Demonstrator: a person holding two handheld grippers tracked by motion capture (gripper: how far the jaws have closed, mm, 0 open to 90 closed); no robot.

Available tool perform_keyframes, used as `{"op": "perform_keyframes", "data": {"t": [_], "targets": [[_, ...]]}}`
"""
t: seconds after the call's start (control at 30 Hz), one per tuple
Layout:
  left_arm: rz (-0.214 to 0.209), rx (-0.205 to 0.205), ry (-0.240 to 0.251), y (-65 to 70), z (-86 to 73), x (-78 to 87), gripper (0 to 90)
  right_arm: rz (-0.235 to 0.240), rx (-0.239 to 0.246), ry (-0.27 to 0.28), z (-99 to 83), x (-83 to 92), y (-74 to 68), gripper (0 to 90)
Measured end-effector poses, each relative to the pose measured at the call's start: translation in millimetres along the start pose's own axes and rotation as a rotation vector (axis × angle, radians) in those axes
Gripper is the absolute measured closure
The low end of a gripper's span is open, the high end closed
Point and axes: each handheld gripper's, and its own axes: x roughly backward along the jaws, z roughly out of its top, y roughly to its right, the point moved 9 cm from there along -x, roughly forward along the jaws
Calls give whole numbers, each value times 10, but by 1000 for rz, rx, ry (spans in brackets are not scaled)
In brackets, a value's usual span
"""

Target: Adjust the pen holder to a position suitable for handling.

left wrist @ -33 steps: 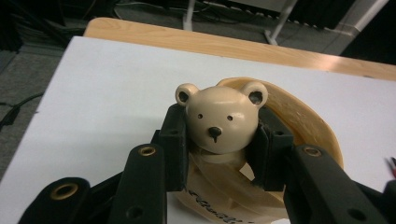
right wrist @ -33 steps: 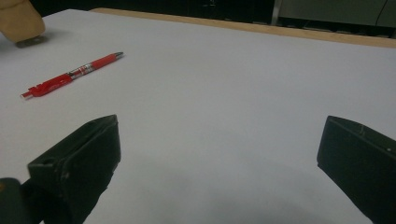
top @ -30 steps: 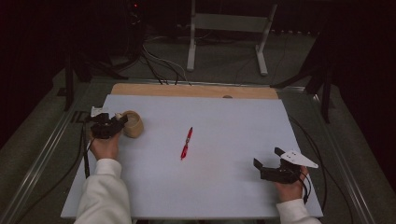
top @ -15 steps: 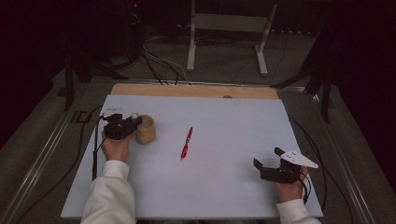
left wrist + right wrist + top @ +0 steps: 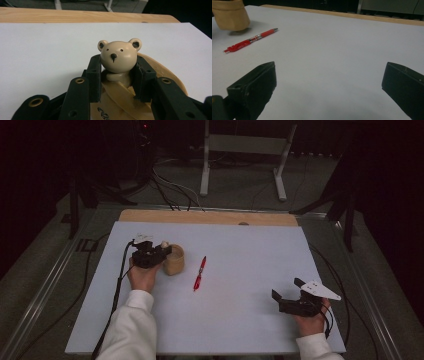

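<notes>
Left claw [image 5: 115,75] clamps the bear-head pen holder [image 5: 173,259] on the desk [image 5: 250,320], beside the red pen [image 5: 199,273]. Right claw [image 5: 329,87] rests open. A grip on the bear's narrow neck may let the holder tip or slip.

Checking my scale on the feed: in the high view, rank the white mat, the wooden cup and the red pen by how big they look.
1. White mat, by far the largest.
2. Wooden cup, bulkier than the pen.
3. Red pen, though it looks slightly longer than the cup is wide.
</notes>
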Motion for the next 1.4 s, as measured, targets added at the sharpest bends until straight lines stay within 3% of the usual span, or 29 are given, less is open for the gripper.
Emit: {"op": "perform_keyframes", "data": {"t": [0.33,0.7,1.0,1.27,1.4], "targets": [[-39,4,4,80,-37,-179,640,1,-1,0,-1,-6,-1,0],[-82,-26,27,183,-12,-294,640,6,1,-2,-2,-14,-13,0],[-118,-29,27,149,-41,-283,637,4,-1,1,0,-7,-7,0],[-108,-34,4,137,-78,-252,619,0,-1,-2,-2,-8,-13,0],[-78,-26,2,114,-86,-219,457,1,-2,0,-1,-5,-10,0]]}}
